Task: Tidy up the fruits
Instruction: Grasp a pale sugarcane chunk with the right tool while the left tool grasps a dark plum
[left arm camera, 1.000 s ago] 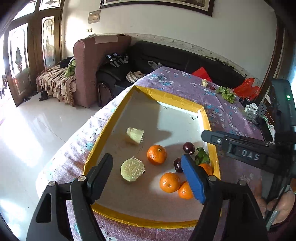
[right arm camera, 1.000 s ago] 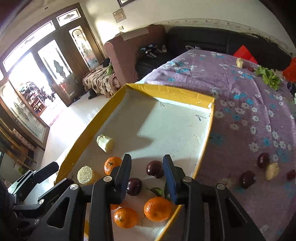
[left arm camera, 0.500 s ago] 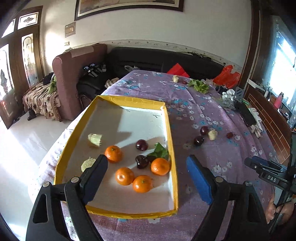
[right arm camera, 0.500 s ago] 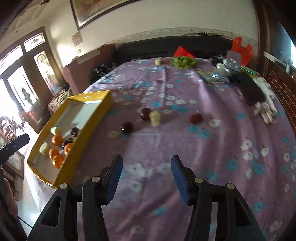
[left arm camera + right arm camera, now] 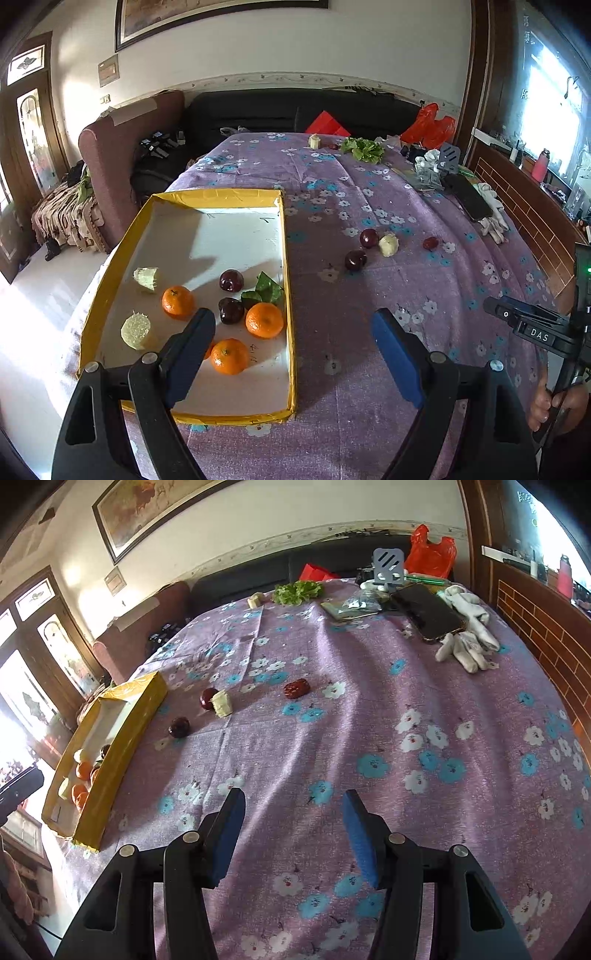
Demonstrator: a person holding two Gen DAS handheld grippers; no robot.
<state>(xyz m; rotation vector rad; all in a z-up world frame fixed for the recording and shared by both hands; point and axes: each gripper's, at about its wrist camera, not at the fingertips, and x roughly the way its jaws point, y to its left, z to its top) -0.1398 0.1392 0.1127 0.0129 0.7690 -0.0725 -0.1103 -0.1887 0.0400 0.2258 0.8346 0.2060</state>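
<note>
A yellow-rimmed white tray (image 5: 287,302) lies on the purple flowered tablecloth. It holds several oranges (image 5: 264,320), two dark plums (image 5: 231,280), two pale cut fruit pieces (image 5: 135,329) and green leaves. On the cloth to its right lie two dark plums (image 5: 355,260), a pale fruit piece (image 5: 388,244) and a red date (image 5: 430,243). My left gripper (image 5: 293,336) is open and empty above the tray's near right corner. My right gripper (image 5: 291,823) is open and empty over bare cloth, far from the loose plums (image 5: 179,726), pale piece (image 5: 222,703) and date (image 5: 296,688). The tray also shows in the right wrist view (image 5: 122,746).
At the table's far end lie lettuce (image 5: 297,590), a phone (image 5: 428,613), white gloves (image 5: 465,642), a grey stand (image 5: 386,565) and a red bag (image 5: 430,555). A sofa and armchair (image 5: 122,147) stand beyond the table. The floor drops off left of the tray.
Both grippers have pulled back from the tray and swung right. The right gripper has opened wider and now faces the open cloth; the loose fruit came into view.
</note>
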